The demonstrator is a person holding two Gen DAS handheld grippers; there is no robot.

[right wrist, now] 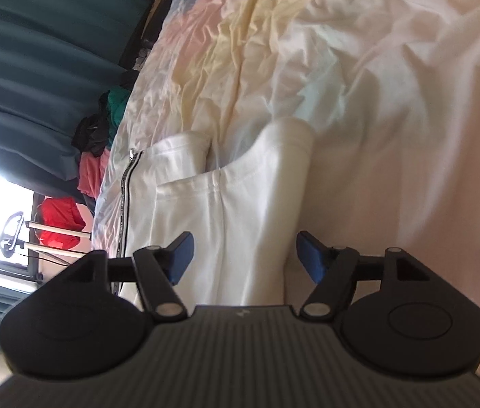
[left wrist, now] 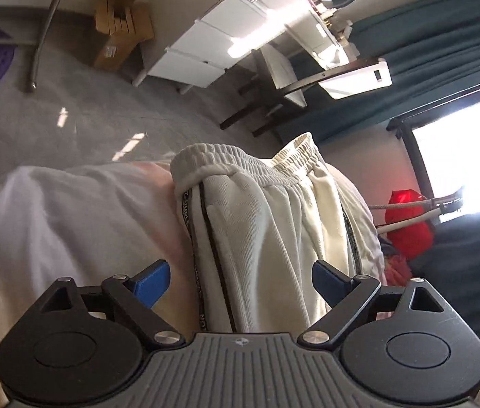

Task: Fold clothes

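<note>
Shorts (left wrist: 260, 224) (cream) between spread fingers (left wrist: 151, 284)

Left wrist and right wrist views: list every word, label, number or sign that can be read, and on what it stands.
"NO": the only letters legible, low on the printed side tape of the cream pants.
Rest of that tape's lettering: too small and blurred to read.
Tape in the right wrist view: lettering unreadable.
Label on the cardboard box: too small to read.
</note>
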